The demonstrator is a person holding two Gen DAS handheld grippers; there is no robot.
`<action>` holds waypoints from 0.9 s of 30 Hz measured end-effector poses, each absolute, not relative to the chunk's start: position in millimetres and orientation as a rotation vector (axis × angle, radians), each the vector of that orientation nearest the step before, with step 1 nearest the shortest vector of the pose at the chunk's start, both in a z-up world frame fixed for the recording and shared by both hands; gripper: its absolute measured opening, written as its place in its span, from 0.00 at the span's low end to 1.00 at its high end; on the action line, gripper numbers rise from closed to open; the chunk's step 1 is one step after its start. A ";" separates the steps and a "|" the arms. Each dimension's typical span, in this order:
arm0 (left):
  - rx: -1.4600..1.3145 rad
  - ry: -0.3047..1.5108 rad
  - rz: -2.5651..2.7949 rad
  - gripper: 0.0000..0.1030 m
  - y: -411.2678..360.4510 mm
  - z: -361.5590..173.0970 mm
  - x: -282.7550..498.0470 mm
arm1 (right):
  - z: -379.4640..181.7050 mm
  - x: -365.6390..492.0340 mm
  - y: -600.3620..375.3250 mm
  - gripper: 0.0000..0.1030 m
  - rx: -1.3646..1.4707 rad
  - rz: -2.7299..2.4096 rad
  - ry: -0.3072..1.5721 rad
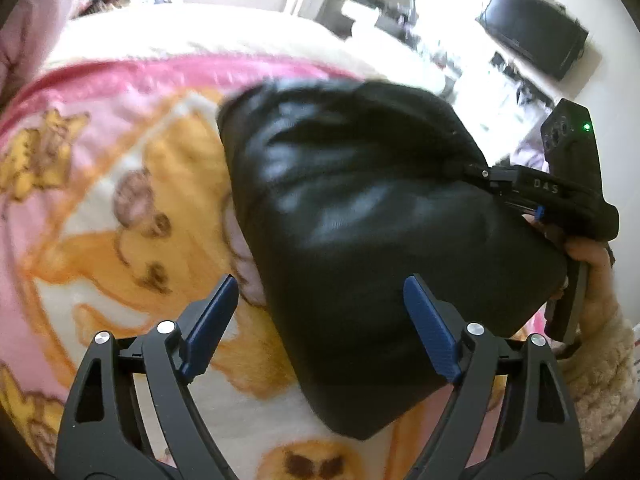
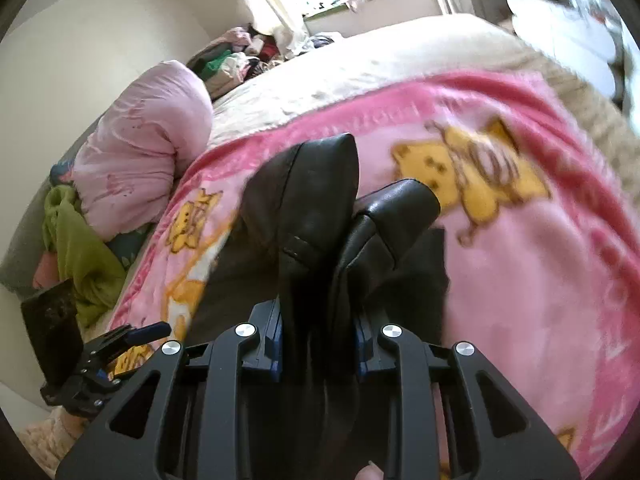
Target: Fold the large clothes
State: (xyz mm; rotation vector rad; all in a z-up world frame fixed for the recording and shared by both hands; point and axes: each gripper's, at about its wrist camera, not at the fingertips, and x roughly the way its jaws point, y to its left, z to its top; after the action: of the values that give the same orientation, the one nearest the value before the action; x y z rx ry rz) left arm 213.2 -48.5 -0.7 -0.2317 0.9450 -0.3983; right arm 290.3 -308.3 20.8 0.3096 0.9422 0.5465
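Note:
A black leather-like garment [image 1: 360, 220] is bunched and lifted above the pink cartoon blanket [image 1: 100, 208]. My left gripper [image 1: 320, 300] is open, its blue pads wide apart, just below the garment's lower edge and holding nothing. My right gripper [image 1: 486, 174] shows at the right of the left wrist view, clamped on the garment's far edge. In the right wrist view my right gripper [image 2: 318, 340] is shut on a thick fold of the black garment [image 2: 316, 208], which rises between the fingers. The left gripper [image 2: 132, 334] shows at the lower left there, open.
The pink blanket [image 2: 520, 260] covers a cream bedspread [image 2: 360, 64]. A pink duvet roll [image 2: 140, 160] and green cloth [image 2: 76, 248] lie at the bed's head. A black TV [image 1: 536, 44] and cluttered shelves stand beyond the bed. A clothes pile [image 2: 240, 56] sits by the window.

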 end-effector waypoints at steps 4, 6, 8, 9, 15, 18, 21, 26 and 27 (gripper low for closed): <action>-0.223 0.991 -0.410 0.81 -59.7 -18.9 218.0 | -14.6 283.8 -318.7 0.38 0.340 0.493 0.977; -0.211 0.996 -0.417 0.81 -64.1 -21.3 216.6 | -18.4 277.8 -324.8 0.54 0.365 0.463 0.978; -0.196 0.990 -0.417 0.81 -66.7 -21.5 215.2 | -16.0 265.3 -335.7 0.73 0.408 0.416 0.962; -0.194 0.989 -0.417 0.81 -67.0 -21.4 215.5 | -14.0 260.6 -338.4 0.76 0.425 0.418 0.955; -0.169 0.974 -0.415 0.81 -72.9 -17.7 213.0 | 4.6 209.5 -349.5 0.90 0.503 0.387 0.904; -0.157 0.966 -0.409 0.81 -74.1 -16.9 211.1 | -0.3 188.5 -347.1 0.90 0.555 0.397 0.921; -0.154 0.965 -0.406 0.81 -74.0 -16.3 210.4 | -7.5 177.9 -343.4 0.90 0.593 0.410 0.935; -0.125 0.966 -0.398 0.81 -75.9 -12.3 208.6 | -13.5 158.5 -333.5 0.27 0.595 0.457 0.916; -0.118 0.958 -0.396 0.81 -76.1 -10.6 207.7 | -9.5 153.3 -330.9 0.25 0.566 0.459 0.900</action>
State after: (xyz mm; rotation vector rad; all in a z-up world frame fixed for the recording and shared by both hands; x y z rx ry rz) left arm 207.7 -76.1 -10.6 -0.1184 0.9581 -0.3962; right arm 153.3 -330.9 -9.5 0.5659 0.8999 0.4586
